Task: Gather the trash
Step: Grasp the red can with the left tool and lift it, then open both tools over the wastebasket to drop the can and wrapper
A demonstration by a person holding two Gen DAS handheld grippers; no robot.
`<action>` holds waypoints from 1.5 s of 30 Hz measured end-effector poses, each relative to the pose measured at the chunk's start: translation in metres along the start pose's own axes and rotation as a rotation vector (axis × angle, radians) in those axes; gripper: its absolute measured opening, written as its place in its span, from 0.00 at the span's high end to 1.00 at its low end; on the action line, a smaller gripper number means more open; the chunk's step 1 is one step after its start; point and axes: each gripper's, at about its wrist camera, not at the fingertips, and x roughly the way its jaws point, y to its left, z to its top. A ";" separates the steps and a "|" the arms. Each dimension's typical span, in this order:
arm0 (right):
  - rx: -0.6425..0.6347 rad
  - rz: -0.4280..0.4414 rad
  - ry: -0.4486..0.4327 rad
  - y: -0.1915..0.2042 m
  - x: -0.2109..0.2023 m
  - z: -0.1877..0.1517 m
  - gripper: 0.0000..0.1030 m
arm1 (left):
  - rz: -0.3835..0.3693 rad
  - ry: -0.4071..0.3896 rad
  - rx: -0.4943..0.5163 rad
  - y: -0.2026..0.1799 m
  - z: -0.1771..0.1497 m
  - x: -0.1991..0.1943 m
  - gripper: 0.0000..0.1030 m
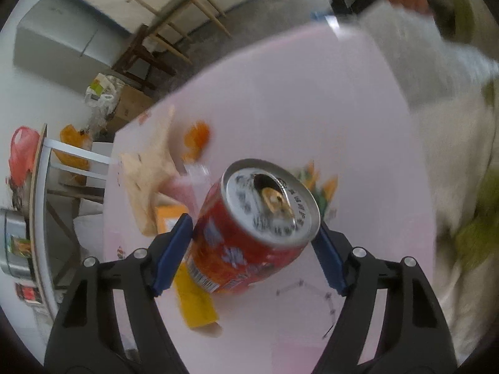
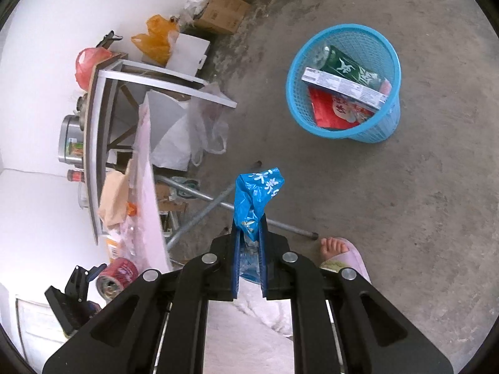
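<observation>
My right gripper (image 2: 248,233) pinches a blue wrapper (image 2: 257,196); the blue bin (image 2: 343,84) sits upper right of frame. My left gripper (image 1: 252,243) clamps the red can (image 1: 252,227), farther from it.

- This looks like a room in a home, used for storing things.
- The floor (image 2: 405,187) is bare grey concrete.
- A blue trash basket (image 2: 386,124) stands on it with wrappers inside.
- A cardboard box (image 2: 224,11) and plastic bags (image 2: 156,39) pile by the white wall.
- A metal pot (image 2: 70,138) sits on a side table (image 2: 93,131).
- A bare foot (image 2: 333,246) in a slipper shows.
</observation>
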 end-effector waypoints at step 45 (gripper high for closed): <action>-0.025 -0.263 -0.262 -0.071 -0.015 0.107 0.45 | -0.444 -0.270 -0.923 0.101 0.157 0.034 0.16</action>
